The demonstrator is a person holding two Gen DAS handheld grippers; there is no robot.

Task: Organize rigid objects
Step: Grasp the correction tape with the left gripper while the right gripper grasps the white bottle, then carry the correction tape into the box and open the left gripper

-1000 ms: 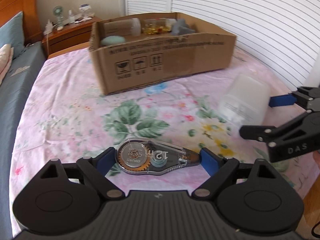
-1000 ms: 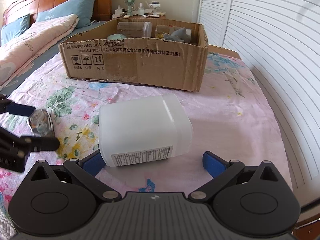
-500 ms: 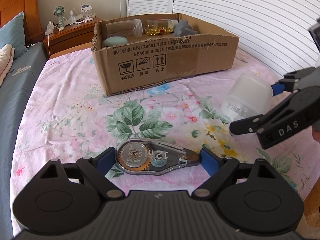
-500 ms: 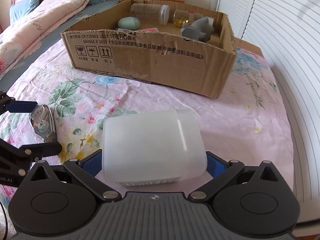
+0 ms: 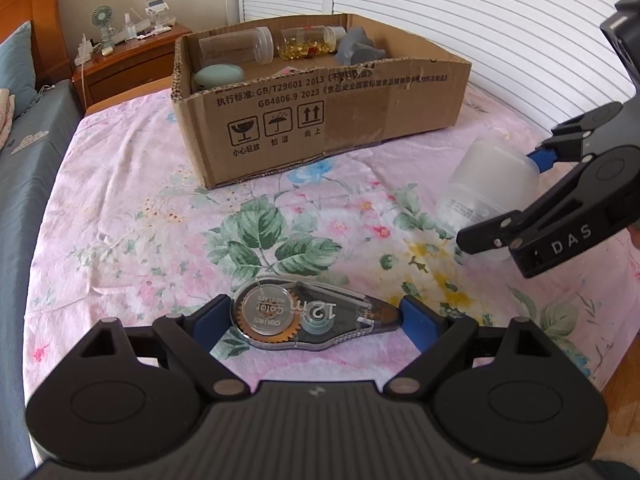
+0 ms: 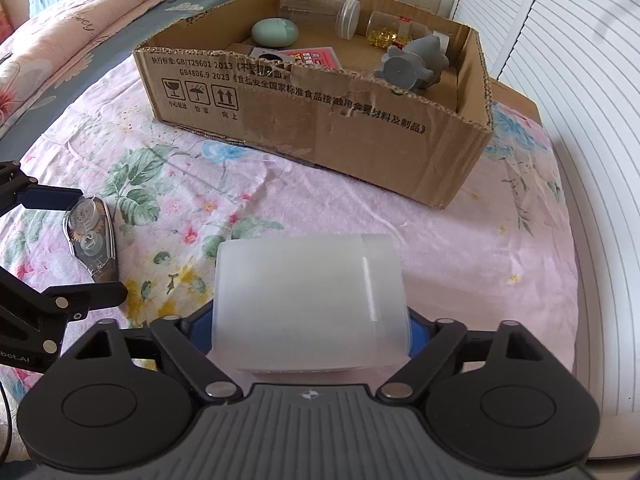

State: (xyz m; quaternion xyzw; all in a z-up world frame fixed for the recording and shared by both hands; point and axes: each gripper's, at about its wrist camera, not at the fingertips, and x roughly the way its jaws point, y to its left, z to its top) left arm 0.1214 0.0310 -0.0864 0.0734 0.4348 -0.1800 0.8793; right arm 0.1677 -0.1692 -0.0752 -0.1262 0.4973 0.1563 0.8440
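The white plastic jar [image 6: 310,304] lies on its side between the blue pads of the right gripper [image 6: 310,334], whose jaws are closing on it; the pads sit against its sides, and it appears lifted a little off the floral bedsheet [image 6: 480,248], though I cannot tell that for sure. The correction tape dispenser [image 5: 316,318] lies flat on the sheet between the pads of the left gripper [image 5: 316,316], whose jaws are spread around it; whether the pads already touch its ends I cannot tell.

Both things are well apart from the cardboard box [image 5: 320,120], which stands further up the bed. Inside it lie a clear empty jar [image 6: 320,10], a jar of yellow capsules [image 6: 384,32], a green oval case [image 6: 275,33], a grey knob-shaped thing [image 6: 414,64] and a pink card [image 6: 316,56]. So part of the sorting looks done, and these two things are left to go in.

Compared with a second ago, the right jaws have narrowed from wide open, the jar sits deeper between them, and the box appears from higher up. The left gripper and the tape dispenser are unchanged.
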